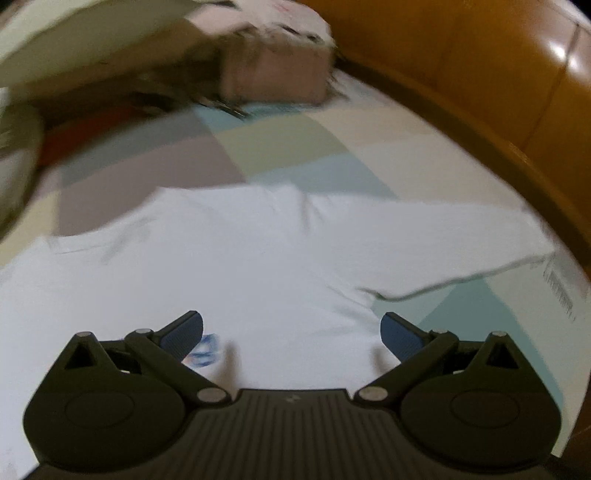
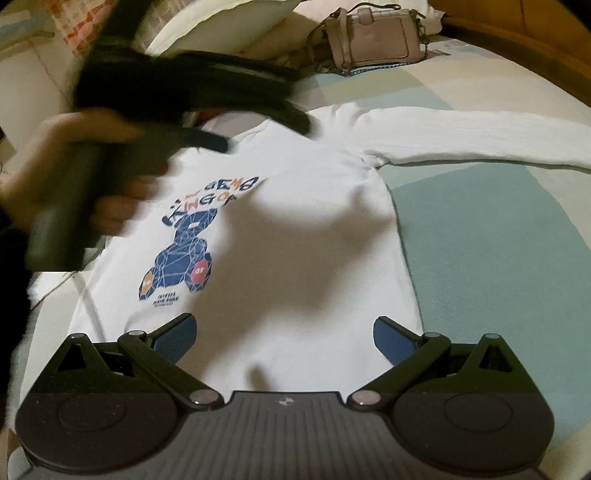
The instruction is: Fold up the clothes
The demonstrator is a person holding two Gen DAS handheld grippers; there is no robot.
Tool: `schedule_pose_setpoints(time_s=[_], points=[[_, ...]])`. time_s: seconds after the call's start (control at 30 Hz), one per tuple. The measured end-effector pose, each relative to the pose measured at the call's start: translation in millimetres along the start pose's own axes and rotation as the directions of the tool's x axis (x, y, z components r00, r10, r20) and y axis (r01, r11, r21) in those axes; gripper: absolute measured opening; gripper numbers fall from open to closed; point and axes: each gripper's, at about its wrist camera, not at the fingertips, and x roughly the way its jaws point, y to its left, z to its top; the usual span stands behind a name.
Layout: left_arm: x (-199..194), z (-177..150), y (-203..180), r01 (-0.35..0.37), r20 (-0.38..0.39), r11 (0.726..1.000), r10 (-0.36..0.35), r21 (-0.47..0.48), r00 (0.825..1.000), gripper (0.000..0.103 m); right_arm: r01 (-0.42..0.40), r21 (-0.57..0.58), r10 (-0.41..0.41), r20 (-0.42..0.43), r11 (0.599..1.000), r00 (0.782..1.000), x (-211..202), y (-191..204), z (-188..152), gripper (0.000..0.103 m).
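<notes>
both tools, left tool (image 1: pixel 291 334) and right tool (image 2: pixel 283 338), hover spread over the white long-sleeved shirt (image 2: pixel 295 229) on the bed (image 2: pixel 498 240); a shallow pinch could bunch the fabric crooked.

Pink handbag (image 2: pixel 375 38) w/ chain strap by pillow (image 2: pixel 221 22); patchwork bedsheet (image 2: pixel 498 240); wooden bedframe (image 1: pixel 461 55).

We see white sweatshirt (image 2: pixel 303 229) flat on patchwork bedspread (image 2: pixel 498 236), print up, one sleeve outstretched | right gripper (image 2: pixel 282 339) above hem — fingers spread wide; left gripper (image 2: pixel 192 96) blurred over collar | pink handbag (image 2: pixel 373 37) beyond
</notes>
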Motion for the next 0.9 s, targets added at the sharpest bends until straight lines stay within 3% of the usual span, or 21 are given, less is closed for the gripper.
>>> schedule_pose_setpoints(time_s=[0.27, 0.4, 0.57, 0.7, 0.8, 0.9], points=[[-98.9, -32.2, 80.8, -0.074, 0.087, 0.977, 0.093, -0.199, 0.992, 0.102, 0.020, -0.061, -0.020, 0.012, 0.998, 1.000, 2.3, 9.9, -2.0, 0.103], [-100.1, -68.2, 118.2, -0.069, 0.065, 0.951, 0.092, -0.300, 0.994, 0.102, 0.002, -0.104, 0.000, 0.022, 0.995, 1.000, 4.3, 22.3, -4.9, 0.103], [-77.8, -118.2, 143.6, -0.019, 0.072, 0.935, 0.047, -0.355, 0.996, 0.102, 0.023, -0.168, -0.019, 0.023, 0.986, 1.000, 11.9, 38.1, -9.1, 0.103], [-68.3, -158.3, 149.2, -0.030, 0.098, 0.930, 0.070, -0.366, 0.993, 0.102, 0.030, -0.191, -0.025, 0.025, 0.981, 0.999, 16.5, 43.1, -11.7, 0.103], [-76.0, -188.1, 144.6, -0.035, 0.164, 0.943, 0.094, -0.331, 0.982, 0.102, 0.023, -0.196, -0.021, 0.010, 0.980, 1.000, 19.5, 44.5, -13.5, 0.103], [-87.4, -201.0, 140.1, -0.032, 0.181, 0.946, 0.094, -0.322, 0.979, 0.102, 0.015, -0.201, -0.017, -0.006, 0.980, 1.000, 22.9, 48.0, -16.1, 0.103]])
